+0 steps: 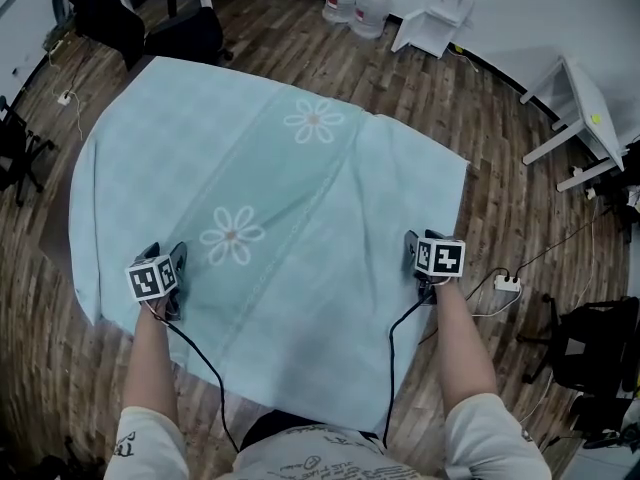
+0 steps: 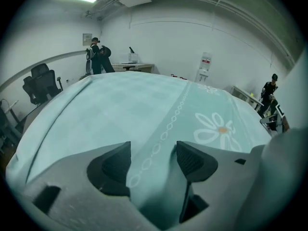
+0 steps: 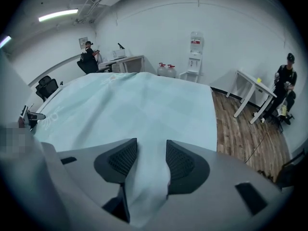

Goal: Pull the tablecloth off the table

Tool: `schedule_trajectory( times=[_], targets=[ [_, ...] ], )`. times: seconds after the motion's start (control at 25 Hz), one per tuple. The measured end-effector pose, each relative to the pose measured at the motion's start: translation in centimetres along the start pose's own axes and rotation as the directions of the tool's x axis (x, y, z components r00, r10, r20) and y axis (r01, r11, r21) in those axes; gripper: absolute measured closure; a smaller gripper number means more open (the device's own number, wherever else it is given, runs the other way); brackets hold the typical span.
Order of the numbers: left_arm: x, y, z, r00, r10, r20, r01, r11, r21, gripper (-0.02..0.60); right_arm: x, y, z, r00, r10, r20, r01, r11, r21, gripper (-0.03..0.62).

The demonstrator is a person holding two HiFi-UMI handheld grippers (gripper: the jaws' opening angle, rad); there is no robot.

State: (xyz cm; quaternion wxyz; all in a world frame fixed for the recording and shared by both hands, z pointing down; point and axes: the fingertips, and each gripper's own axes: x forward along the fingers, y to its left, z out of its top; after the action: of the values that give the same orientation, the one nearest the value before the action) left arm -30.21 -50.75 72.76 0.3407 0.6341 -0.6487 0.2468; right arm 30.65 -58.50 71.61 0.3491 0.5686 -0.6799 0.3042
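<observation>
Office chair: the black office chair (image 1: 186,26) stands at 11 o'clock in the head view, just beyond the far left corner of the cloth.
Left gripper: the left gripper (image 1: 166,280) sits at 8 o'clock on the near left part of the cloth. In the left gripper view a raised fold of cloth fills the gap between its pads (image 2: 191,160), so it is clamped on the fabric.
Tablecloth: the pale teal tablecloth (image 1: 300,183) lies spread across the centre of the head view, with its edges hanging toward the wooden floor (image 1: 505,203).
Flower prints: one white flower print (image 1: 232,235) lies at 9 o'clock, just beyond the left gripper. A second flower (image 1: 314,121) lies at 12 o'clock.
Water bottles: two water bottles (image 1: 358,3) stand on the floor at 1 o'clock, well apart from the cloth.
Right gripper: the right gripper (image 1: 424,264) sits at 4 o'clock on the near right edge. Its pads (image 3: 179,161) pinch a bunched fold of the cloth.
Power strip: the white power strip (image 1: 508,284) lies on the floor at 4 o'clock, near the right gripper.
White table: a white side table (image 1: 590,113) stands at 2 o'clock.
</observation>
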Motion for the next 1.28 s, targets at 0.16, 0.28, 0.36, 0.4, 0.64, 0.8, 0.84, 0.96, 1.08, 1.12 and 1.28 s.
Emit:
schedule_trajectory(
  times=[0.16, 0.28, 0.36, 0.4, 0.64, 0.8, 0.84, 0.96, 1.08, 1.12, 1.28],
  targets=[
    [-0.2, -0.1, -0.2, 1.000, 0.004, -0.024, -0.004, 1.000, 0.002, 0.406, 0.0, 0.3, -0.2, 1.000, 0.003, -0.029, -0.004, 1.000, -0.017, 0.498],
    [-0.1, -0.9, -0.4, 0.999, 0.009, -0.036, -0.006, 0.996, 0.085, 0.572, 0.0, 0.4, -0.2, 1.000, 0.002, -0.025, -0.002, 0.999, -0.034, 0.570],
    [0.0, -1.1, -0.4, 1.000, 0.001, -0.031, 0.002, 0.996, 0.094, 0.574, 0.0, 0.3, -0.2, 1.000, -0.001, -0.013, 0.000, 1.000, -0.026, 0.574],
    [0.1, -1.1, -0.5, 1.000, -0.006, -0.027, 0.008, 0.997, 0.080, 0.574, 0.0, 0.2, -0.2, 1.000, 0.000, -0.008, 0.000, 1.000, -0.016, 0.576],
    [-0.4, -1.3, -0.3, 0.999, -0.030, -0.034, 0.033, 0.997, 0.074, 0.575, -0.8, 0.5, -0.2, 0.998, -0.031, 0.059, 0.033, 0.999, -0.031, 0.579],
    [-2.9, -1.9, 0.9, 1.000, -0.023, 0.012, 0.021, 0.993, 0.120, 0.575, -3.5, 1.3, 0.9, 0.988, -0.048, 0.150, 0.056, 0.997, -0.049, 0.580],
    [-3.5, -2.2, 1.0, 0.999, -0.025, 0.021, 0.022, 0.991, 0.130, 0.575, -4.2, 1.5, 1.1, 0.985, -0.044, 0.165, 0.053, 0.997, -0.050, 0.580],
    [-5.2, -3.3, 1.3, 0.998, -0.049, 0.042, 0.043, 0.989, 0.141, 0.575, -6.4, 2.5, 1.3, 0.979, -0.025, 0.203, 0.039, 0.997, -0.063, 0.580],
    [-7.2, -4.5, 1.3, 0.994, -0.080, 0.075, 0.069, 0.987, 0.142, 0.575, -8.9, 4.3, 1.4, 0.968, -0.001, 0.251, 0.025, 0.995, -0.093, 0.580],
    [-7.9, -4.9, 1.3, 0.992, -0.090, 0.087, 0.078, 0.987, 0.139, 0.576, -9.8, 4.9, 1.4, 0.964, 0.006, 0.267, 0.023, 0.994, -0.106, 0.580],
    [-11.1, -6.8, 1.2, 0.981, -0.131, 0.146, 0.113, 0.986, 0.126, 0.575, -14.0, 7.8, 1.4, 0.943, 0.042, 0.331, 0.004, 0.990, -0.138, 0.580]
  ],
)
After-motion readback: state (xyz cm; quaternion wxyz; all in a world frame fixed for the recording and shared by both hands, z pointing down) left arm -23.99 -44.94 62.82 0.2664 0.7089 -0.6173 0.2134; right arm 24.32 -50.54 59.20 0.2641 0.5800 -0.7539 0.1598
